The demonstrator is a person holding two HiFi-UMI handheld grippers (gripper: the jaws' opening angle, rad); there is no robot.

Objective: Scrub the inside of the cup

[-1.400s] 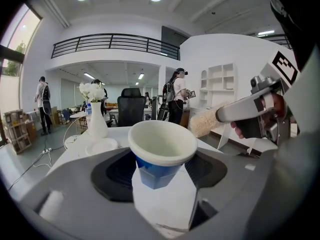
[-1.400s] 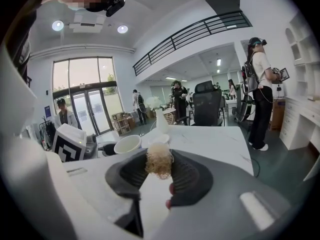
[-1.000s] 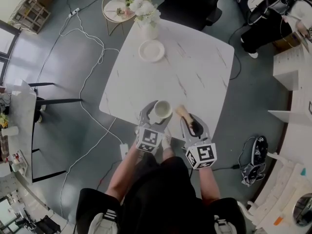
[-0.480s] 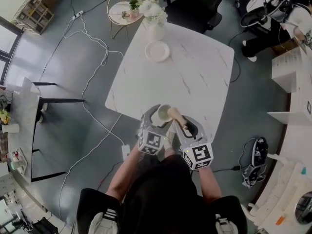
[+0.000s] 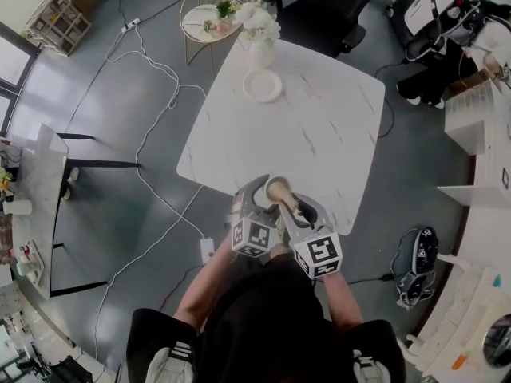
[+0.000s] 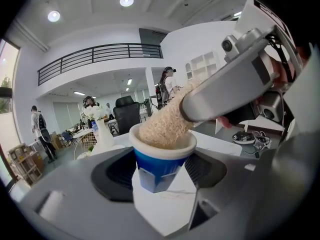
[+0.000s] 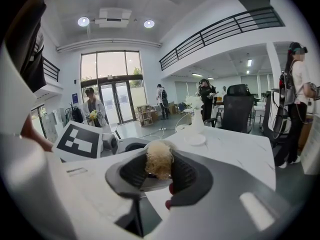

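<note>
A blue cup with a white rim (image 6: 159, 160) stands upright between the jaws of my left gripper (image 6: 162, 173), whose dark pads press its sides. In the head view the cup (image 5: 271, 183) is held over the near edge of the table. My right gripper (image 5: 300, 207) is shut on a brush; its handle runs back between the jaws. The beige fibrous brush head (image 6: 165, 125) slants down from the right into the cup's mouth. In the right gripper view the brush head (image 7: 159, 159) sits between the pads of the right gripper (image 7: 158, 173), hiding the cup's inside.
The white marble table (image 5: 319, 134) carries a small white plate (image 5: 263, 85) and a vase of white flowers (image 5: 259, 42) at its far side. A round wire side table (image 5: 209, 14), a black office chair (image 5: 327, 6) and floor cables (image 5: 152, 78) lie beyond. People stand in the background.
The right gripper has swung left and brought the brush head from beside the cup into its mouth. Both grippers have drawn closer together at the table's near edge.
</note>
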